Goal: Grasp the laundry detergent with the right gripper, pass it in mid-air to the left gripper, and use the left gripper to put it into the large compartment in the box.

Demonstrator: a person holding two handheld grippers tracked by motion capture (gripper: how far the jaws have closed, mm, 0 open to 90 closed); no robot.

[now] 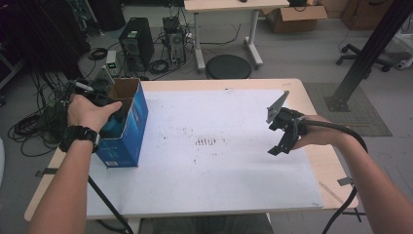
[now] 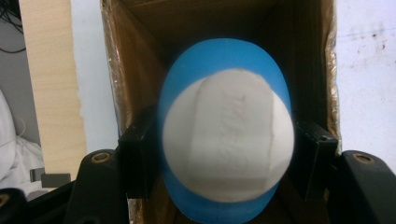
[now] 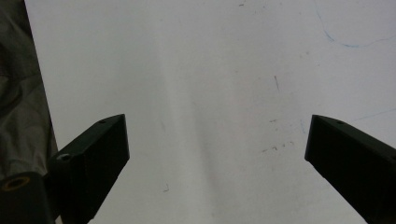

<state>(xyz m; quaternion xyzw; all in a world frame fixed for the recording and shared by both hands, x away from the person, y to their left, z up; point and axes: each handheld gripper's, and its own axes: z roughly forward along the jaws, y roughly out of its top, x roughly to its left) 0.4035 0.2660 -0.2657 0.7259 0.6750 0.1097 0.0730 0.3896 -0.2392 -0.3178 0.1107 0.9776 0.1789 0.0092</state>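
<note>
At the left of the high view, the person's left hand (image 1: 90,113) holds the left tongs (image 2: 224,154) down inside an open blue cardboard box (image 1: 127,127) that stands at the left edge of the white-covered surface (image 1: 219,161). In the left gripper view, those tongs are closed on a blue and white rounded object (image 2: 226,135), one black jaw pressed to each side of it, with the box's brown inner walls rising all around. I cannot tell what the object is; its white face is blurred.

At the right of the high view, the right tongs (image 1: 281,138) hang above the white sheet near its right edge, tilted downward. In the right gripper view the jaws stand wide apart with nothing between them, the scuffed white sheet below
</note>
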